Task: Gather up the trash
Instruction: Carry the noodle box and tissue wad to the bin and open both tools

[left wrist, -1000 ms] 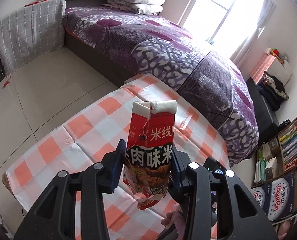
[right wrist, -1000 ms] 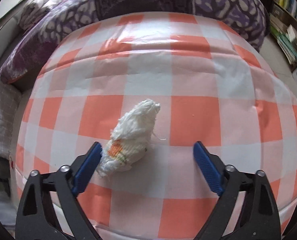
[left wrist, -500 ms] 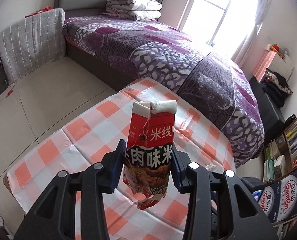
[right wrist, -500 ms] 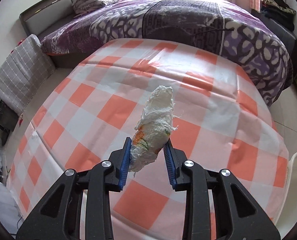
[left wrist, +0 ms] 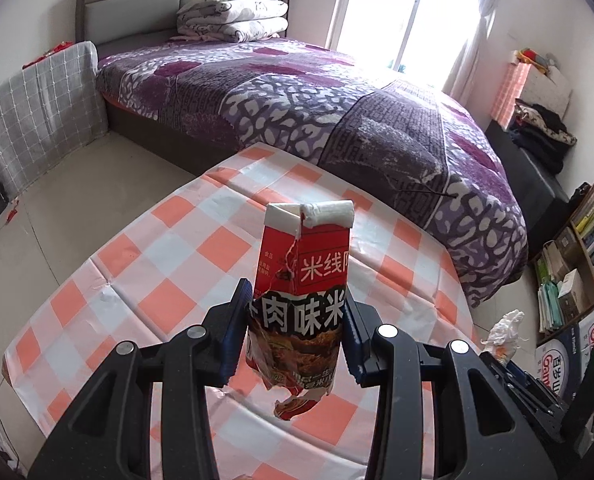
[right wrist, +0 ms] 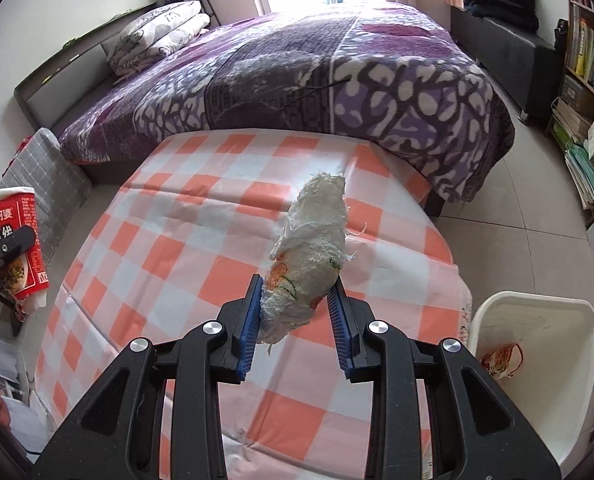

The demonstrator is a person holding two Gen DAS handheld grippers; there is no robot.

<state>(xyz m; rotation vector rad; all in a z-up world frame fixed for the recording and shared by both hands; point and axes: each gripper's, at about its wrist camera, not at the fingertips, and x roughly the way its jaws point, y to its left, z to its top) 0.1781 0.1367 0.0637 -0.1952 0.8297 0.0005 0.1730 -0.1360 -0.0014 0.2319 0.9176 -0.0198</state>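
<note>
We are holding trash in both grippers, well above the checked tablecloth [right wrist: 201, 248], and by our reading the step in hand is carrying it across to the white bin [right wrist: 533, 344] at the table's right end. The right gripper [right wrist: 297, 322] is clamped on the crumpled tissue wad [right wrist: 311, 252], which is sticking up and forward out of the blue pads [right wrist: 249, 328]. The left gripper [left wrist: 295, 330] is squeezing the torn red noodle cup [left wrist: 303, 280] around its lower half, white rim up, a ragged flap dangling underneath.

To do this well, we are wanting to keep both grips firm until each piece is hanging squarely over the bin's mouth, then let go one at a time. The tissue is light and could cling to a pad, so a clean, wide release is likely what it needs. The cup's wall looks crushed and split, so it may slip or snag.

Both grippers are tilting downward over the table and pointing toward the purple bed [left wrist: 337, 120]. The right one is the nearer to the bin, which is sitting low at its right with some reddish scrap already inside. The left is well off to the far side.
</note>
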